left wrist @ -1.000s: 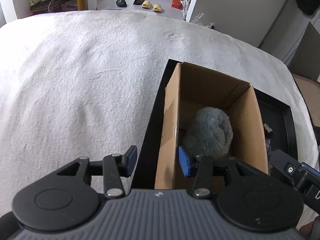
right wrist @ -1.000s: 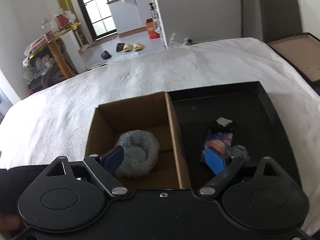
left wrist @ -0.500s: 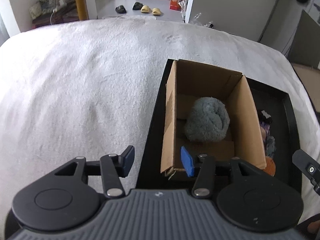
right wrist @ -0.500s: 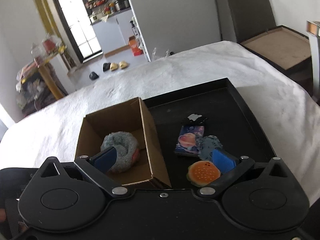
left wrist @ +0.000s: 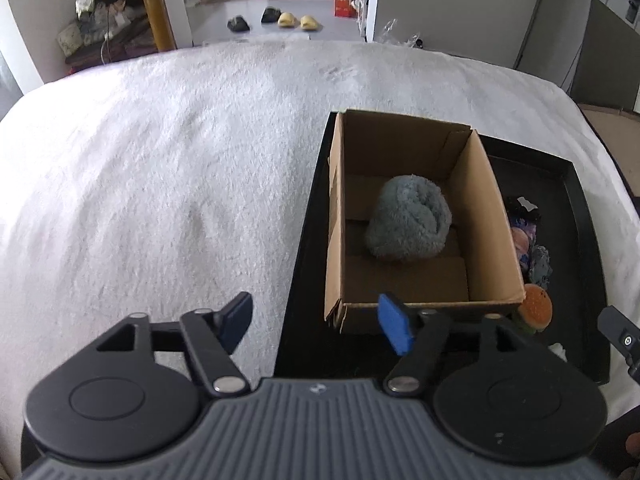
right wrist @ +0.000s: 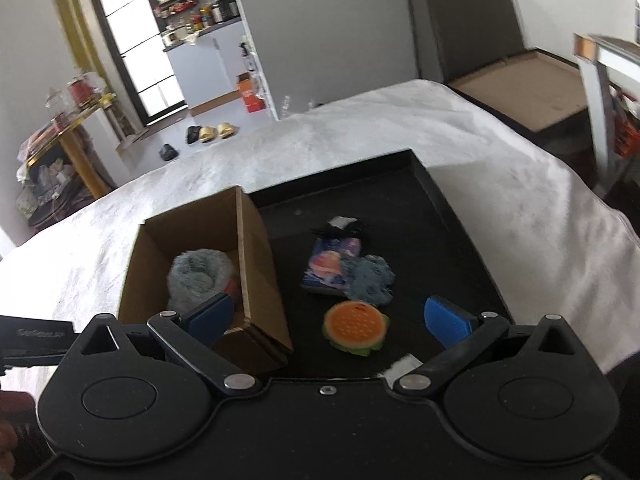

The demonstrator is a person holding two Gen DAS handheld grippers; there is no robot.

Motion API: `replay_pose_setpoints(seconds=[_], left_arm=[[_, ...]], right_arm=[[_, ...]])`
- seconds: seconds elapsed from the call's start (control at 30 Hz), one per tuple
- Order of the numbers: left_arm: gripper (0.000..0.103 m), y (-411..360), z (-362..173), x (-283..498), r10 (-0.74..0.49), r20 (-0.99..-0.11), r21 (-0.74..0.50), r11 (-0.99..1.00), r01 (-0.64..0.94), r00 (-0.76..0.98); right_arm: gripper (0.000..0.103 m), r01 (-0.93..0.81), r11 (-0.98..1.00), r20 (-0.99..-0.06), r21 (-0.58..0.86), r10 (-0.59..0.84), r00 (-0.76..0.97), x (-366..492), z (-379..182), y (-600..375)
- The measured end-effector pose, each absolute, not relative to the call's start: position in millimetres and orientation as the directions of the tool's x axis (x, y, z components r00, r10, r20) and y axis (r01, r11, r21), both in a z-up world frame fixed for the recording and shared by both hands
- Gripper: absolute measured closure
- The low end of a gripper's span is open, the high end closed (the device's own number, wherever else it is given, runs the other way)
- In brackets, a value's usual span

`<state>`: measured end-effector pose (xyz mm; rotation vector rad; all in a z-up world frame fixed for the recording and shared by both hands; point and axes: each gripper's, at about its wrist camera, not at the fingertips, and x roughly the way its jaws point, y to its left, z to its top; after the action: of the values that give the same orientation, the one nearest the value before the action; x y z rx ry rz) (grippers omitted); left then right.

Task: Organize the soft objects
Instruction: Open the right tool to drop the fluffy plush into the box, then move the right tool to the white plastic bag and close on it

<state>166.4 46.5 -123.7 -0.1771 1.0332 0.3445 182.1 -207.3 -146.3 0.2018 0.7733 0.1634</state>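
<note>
A grey fluffy ball [left wrist: 409, 222] [right wrist: 200, 276] lies inside an open cardboard box [left wrist: 500, 240] [right wrist: 256, 256] standing at the left end of a black tray [left wrist: 576, 200] [right wrist: 440, 200]. Beside the box on the tray lie a plush burger [right wrist: 356, 327] [left wrist: 535, 312], a blue-grey fuzzy toy [right wrist: 370, 280], a purple packet [right wrist: 330, 268] and a black item with a white tag [right wrist: 342, 229]. My left gripper [left wrist: 316, 320] hovers in front of the box's near wall, jaws opening, nothing between them. My right gripper [right wrist: 328, 318] stands wide open above the burger, not touching it.
The tray rests on a white fluffy blanket [left wrist: 160, 160] covering a bed. A brown board [right wrist: 532, 80] lies past the bed's right edge. Slippers [left wrist: 292, 20] sit on the floor beyond the bed, and a cluttered yellow table [right wrist: 72, 120] stands at the far left.
Both grippers drew back from the box and opened wider. The right view swung right, bringing the burger between its fingers. The grey ball stayed in the box.
</note>
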Motion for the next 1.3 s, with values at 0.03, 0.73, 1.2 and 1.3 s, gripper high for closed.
replay_pose_setpoints(seconds=[0.03, 0.73, 1.2, 1.3], left_arm=[[0.022, 44.4, -122.8, 165.3, 0.207, -0.858, 0.028, 0.933, -0.36, 0.47], [0.009, 15.5, -139.4, 184.1, 0.312, -0.833, 0.179, 0.934, -0.31, 0.457], [0.009, 14.7, -156.1, 203.5, 0.334, -0.835, 0.206, 0.927, -0.315, 0.438], [0.009, 13.2, -159.7, 207.6, 0.333, -0.84, 0.209, 0.927, -0.312, 0.427]], right_arm=[[0.0, -0.065, 0.967, -0.674, 0.246, 0.219, 0.705, 180.4, -148.5, -211.0], [0.007, 0.055, 0.949, -0.714, 0.311, 0.195, 0.672, 184.9, -215.8, -247.9], [0.014, 0.047, 0.97, -0.739, 0.237, 0.148, 0.657, 196.6, -239.5, -234.9], [0.014, 0.05, 0.978, -0.763, 0.205, 0.127, 0.633, 198.6, -245.3, -232.4]])
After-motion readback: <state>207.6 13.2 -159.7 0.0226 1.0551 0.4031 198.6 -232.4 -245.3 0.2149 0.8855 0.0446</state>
